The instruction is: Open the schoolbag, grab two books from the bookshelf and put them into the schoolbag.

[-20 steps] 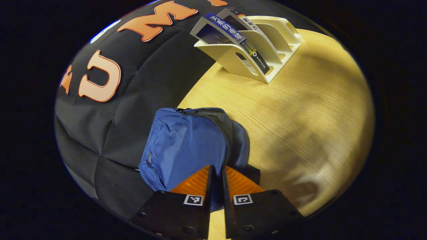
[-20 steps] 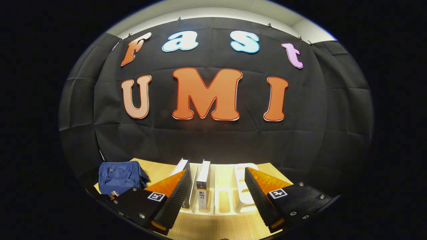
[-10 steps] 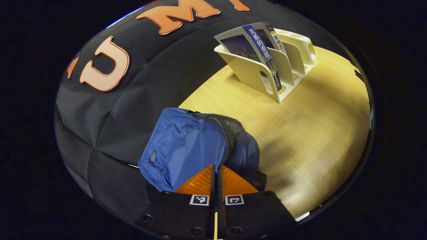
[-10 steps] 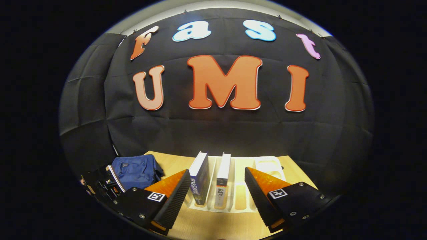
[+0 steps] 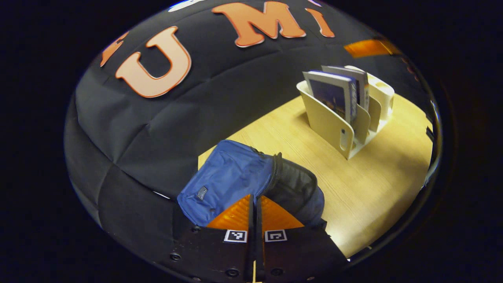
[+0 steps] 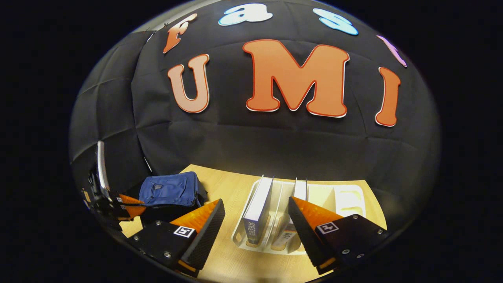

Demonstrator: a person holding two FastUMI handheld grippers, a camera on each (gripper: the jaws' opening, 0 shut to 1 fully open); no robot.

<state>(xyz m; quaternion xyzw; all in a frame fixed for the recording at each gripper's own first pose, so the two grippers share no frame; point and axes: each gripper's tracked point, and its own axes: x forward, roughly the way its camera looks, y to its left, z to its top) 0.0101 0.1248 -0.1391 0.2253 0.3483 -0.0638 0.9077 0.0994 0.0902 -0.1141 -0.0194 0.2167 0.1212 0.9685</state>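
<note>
Left hand-held gripper [image 5: 254,204] pinched closed at the schoolbag's [image 5: 232,181] zipper edge; right hand-held gripper [image 6: 255,224] wide before the bookshelf [image 6: 347,196].

Both views tableward, sharing schoolbag [image 5: 232,181] and bookshelf [image 6: 346,198].

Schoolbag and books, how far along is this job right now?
Done: nothing finished yet. In hand: the left gripper is closed at the schoolbag's zipper edge, where a dark gap shows. The right gripper is open in front of the bookshelf, with the nearer book between its fingers, untouched. Left: finish opening the bag, then move both books into it.
</note>
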